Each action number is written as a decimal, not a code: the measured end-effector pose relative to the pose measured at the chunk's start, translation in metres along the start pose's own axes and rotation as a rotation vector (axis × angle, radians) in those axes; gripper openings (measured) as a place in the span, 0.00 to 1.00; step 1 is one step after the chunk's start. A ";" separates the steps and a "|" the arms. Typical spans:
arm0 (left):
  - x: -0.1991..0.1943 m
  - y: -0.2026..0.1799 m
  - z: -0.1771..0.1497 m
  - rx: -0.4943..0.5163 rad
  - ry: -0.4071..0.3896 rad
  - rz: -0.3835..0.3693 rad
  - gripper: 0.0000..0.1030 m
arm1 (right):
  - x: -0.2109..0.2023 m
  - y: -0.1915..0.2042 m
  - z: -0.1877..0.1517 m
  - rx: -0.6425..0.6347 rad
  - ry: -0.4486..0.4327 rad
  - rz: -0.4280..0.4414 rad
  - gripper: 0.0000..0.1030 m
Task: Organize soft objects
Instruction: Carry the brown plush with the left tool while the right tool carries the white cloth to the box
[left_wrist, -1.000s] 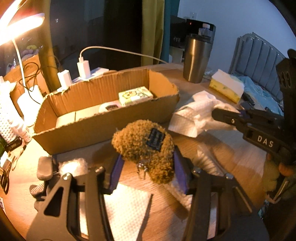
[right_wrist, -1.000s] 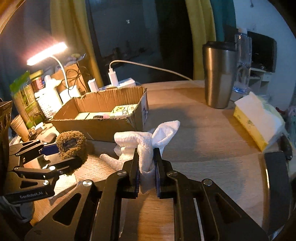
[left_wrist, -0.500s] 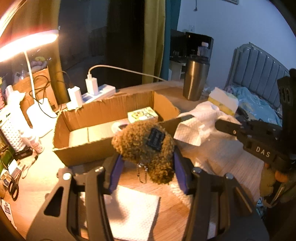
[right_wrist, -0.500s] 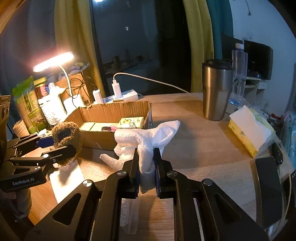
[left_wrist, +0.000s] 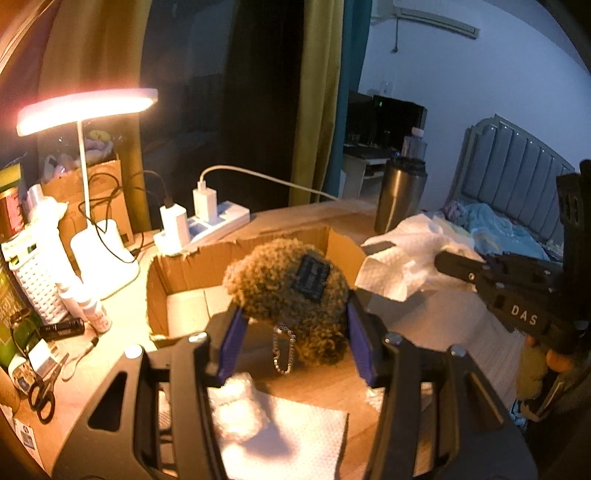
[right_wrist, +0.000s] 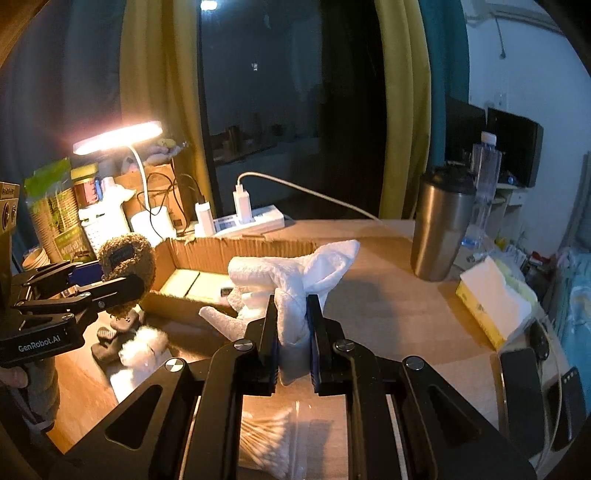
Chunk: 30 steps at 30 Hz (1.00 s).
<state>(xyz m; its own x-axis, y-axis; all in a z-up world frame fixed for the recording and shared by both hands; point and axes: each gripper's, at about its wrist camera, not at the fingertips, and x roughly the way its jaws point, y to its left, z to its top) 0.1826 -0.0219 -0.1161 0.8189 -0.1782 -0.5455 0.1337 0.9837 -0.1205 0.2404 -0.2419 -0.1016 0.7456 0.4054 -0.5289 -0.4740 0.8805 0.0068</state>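
Left wrist view puts my left gripper (left_wrist: 291, 328) at frame centre, jaws closed partway around a curly brown plush pouch (left_wrist: 288, 295), held up in front of the cardboard box (left_wrist: 184, 269). At right of that frame, my right gripper (left_wrist: 443, 258) carries a white cloth (left_wrist: 402, 258). From the right wrist view, its jaws are pinched nearly closed on the cloth's folds, low centre, above the wooden bench (right_wrist: 388, 306).
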 end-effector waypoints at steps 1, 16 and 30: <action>-0.001 0.003 0.003 -0.002 -0.008 -0.003 0.50 | 0.000 0.002 0.002 -0.003 -0.003 -0.003 0.14; 0.008 0.036 0.038 -0.024 -0.069 -0.020 0.50 | 0.019 0.027 0.047 -0.046 -0.044 -0.017 0.14; 0.073 0.062 0.029 -0.066 0.033 -0.002 0.50 | 0.083 0.029 0.048 -0.047 0.057 0.017 0.14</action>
<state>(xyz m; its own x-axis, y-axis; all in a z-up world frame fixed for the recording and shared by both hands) 0.2668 0.0271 -0.1396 0.7995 -0.1820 -0.5724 0.0975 0.9797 -0.1753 0.3109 -0.1715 -0.1042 0.7100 0.4047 -0.5763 -0.5092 0.8604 -0.0232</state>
